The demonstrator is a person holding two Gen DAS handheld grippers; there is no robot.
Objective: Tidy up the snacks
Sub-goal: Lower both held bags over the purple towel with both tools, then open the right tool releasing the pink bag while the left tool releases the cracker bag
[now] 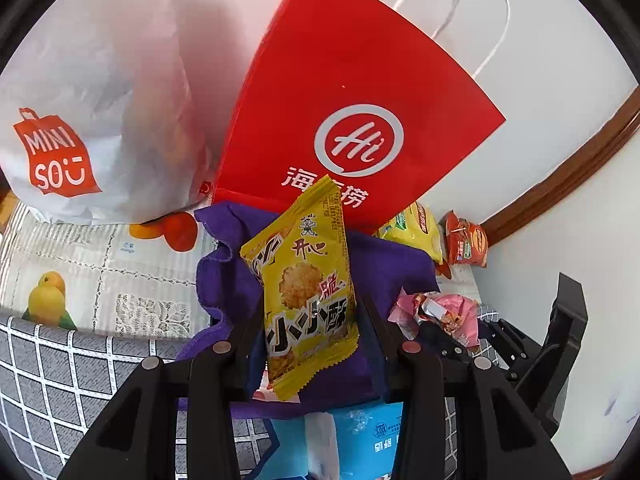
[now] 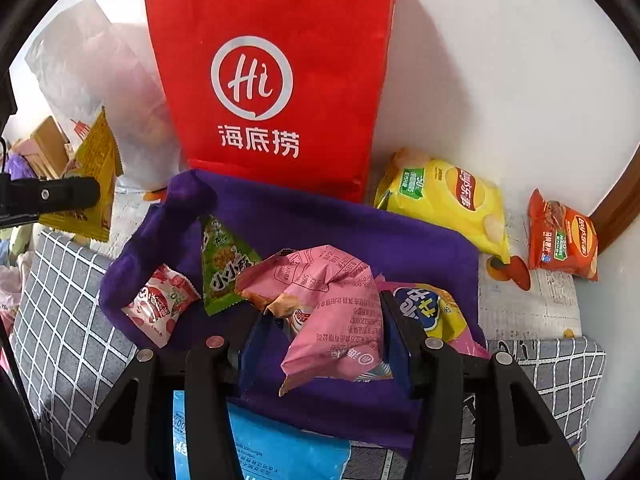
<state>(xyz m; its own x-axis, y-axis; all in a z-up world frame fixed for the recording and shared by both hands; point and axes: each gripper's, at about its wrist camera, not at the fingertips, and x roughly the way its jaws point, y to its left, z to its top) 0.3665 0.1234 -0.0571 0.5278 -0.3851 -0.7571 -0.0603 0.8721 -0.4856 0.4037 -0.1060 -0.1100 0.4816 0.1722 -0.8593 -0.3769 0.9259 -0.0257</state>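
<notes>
Snack packets here look light, crinkly and crushable. Left gripper (image 1: pixel 310 320) clamps the yellow packet (image 1: pixel 308 280) mid-frame; right gripper (image 2: pixel 320 320) clamps the pink packet (image 2: pixel 332 320) at lower centre, best gripped by its flat sides.

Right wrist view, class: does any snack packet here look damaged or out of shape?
Yes. The pink packet held in the right claw is crumpled and twisted, unlike the puffed yellow Lay's bag and the orange Lay's bag lying by the wall.
</notes>
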